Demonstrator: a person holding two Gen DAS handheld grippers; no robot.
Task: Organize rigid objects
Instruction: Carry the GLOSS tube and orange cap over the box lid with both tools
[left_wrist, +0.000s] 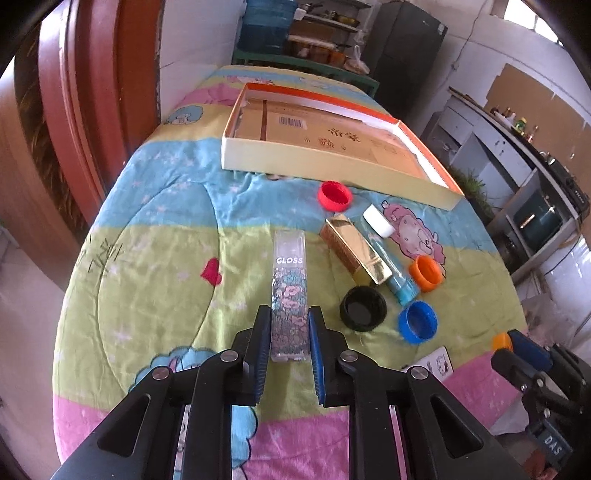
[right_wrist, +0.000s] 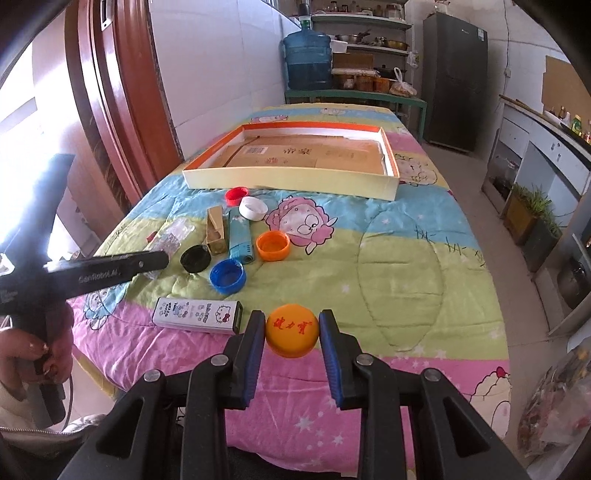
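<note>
Your left tongs (left_wrist: 290, 328) are clamped on the clear GLOSS box (left_wrist: 289, 291), which lies lengthwise on the quilt-covered table (left_wrist: 155, 229). Just to its right sit the gold box (left_wrist: 354, 251) and the blue tube (left_wrist: 388, 266), side by side and touching. Around them lie loose caps: a red cap (left_wrist: 335, 196) nearest the tray, a white cap (left_wrist: 377, 220) on the end of the blue tube, a black cap (left_wrist: 363, 307), a blue cap (left_wrist: 417, 321) and an orange cap (left_wrist: 426, 273). Nearer you lies the Hello Kitty tin (right_wrist: 197, 314), and at the far right your right tongs (right_wrist: 291, 334) are clamped on the yellow-orange cap (right_wrist: 292, 335), which rests on the quilt.

The shallow tray (left_wrist: 332, 162) at the far end holds only its cardboard liner, so by my reading nothing is sorted yet and everything is still to go in.

Count: six caps (red, white, black, blue, orange, yellow-orange), four long items (GLOSS box, gold box, blue tube, tin), one tray.
</note>
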